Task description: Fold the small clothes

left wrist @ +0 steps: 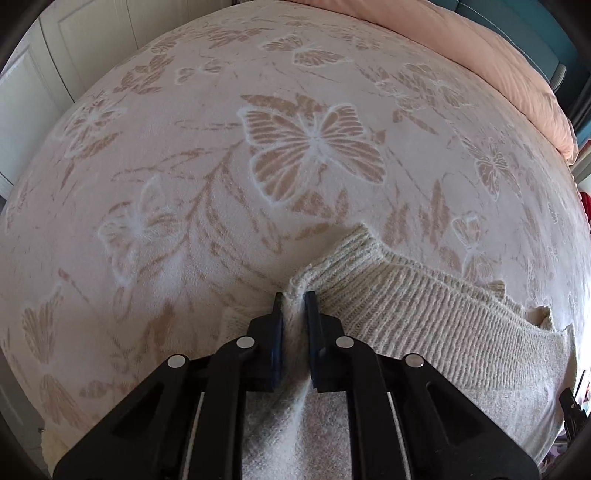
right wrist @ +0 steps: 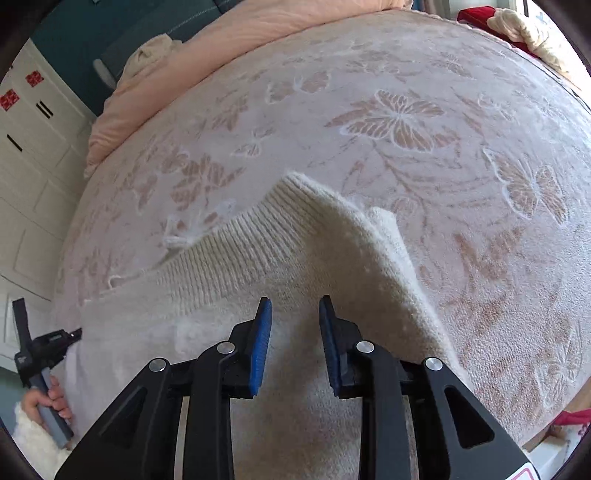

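A cream knitted sweater (left wrist: pixel 424 325) with a ribbed hem lies on the butterfly-patterned blanket (left wrist: pixel 295 155). My left gripper (left wrist: pixel 294 295) is shut on a fold of the sweater near its ribbed edge, with fabric pinched between the blue pads. In the right wrist view the sweater (right wrist: pixel 280 251) is humped up with a raised fold. My right gripper (right wrist: pixel 295 302) is open just above it, with nothing between the fingers. The left gripper and the hand holding it show at the far left (right wrist: pixel 44 354).
The blanket (right wrist: pixel 461 166) covers a bed. A pink duvet (left wrist: pixel 517 74) lies along the far edge, also in the right wrist view (right wrist: pixel 221 40). White cabinets (right wrist: pixel 33 166) stand beside the bed. Red and cream items (right wrist: pixel 517 26) sit at the far corner.
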Tool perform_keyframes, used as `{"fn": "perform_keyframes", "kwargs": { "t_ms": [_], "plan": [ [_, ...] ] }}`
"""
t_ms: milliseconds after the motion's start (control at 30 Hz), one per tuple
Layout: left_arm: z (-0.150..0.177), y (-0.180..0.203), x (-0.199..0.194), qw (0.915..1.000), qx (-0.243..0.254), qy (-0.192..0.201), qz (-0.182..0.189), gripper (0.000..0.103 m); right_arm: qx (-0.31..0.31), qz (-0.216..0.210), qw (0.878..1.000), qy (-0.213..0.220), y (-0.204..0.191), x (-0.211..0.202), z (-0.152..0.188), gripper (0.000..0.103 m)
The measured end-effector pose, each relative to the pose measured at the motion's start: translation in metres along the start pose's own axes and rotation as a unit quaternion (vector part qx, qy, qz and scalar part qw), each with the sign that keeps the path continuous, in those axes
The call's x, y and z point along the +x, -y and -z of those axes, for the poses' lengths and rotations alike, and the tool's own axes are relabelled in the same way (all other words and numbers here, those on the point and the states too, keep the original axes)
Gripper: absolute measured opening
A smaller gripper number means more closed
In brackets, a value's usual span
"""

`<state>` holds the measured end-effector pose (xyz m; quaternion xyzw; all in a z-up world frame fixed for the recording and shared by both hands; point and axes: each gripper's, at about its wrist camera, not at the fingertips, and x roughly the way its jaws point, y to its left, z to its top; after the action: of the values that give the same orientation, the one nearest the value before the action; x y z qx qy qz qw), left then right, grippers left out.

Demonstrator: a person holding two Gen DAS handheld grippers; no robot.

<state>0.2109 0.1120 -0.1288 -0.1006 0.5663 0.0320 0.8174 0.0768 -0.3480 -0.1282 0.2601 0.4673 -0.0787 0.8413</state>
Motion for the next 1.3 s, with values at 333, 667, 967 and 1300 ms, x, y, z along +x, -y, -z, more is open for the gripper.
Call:
{"fn": "perform_keyframes", "kwargs": {
  "t_ms": [333,667,967,1300],
  "plan": [
    [0.084,0.065,-0.081,0.9929,0.082,0.038,0.077,0.024,-0.159,-0.075,0.983,-0.061,-0.123,0.014,0.077,0.022],
    [0.091,0.013,-0.047,0.9976,0.066,0.012,0.015,0.026,0.01,0.031,0.999,-0.007,0.011,-0.005,0.021,0.004],
    [0.106,0.024,-0.059,0.9954,0.093,0.021,-0.007,0.027,-0.031,0.054,0.998,0.01,0.02,-0.048,0.073,0.007],
    [0.126,0.015,-0.074,0.9937,0.102,0.032,-0.032,0.038,-0.061,0.035,0.997,-0.009,-0.003,-0.058,0.11,0.012]
  ]
}}
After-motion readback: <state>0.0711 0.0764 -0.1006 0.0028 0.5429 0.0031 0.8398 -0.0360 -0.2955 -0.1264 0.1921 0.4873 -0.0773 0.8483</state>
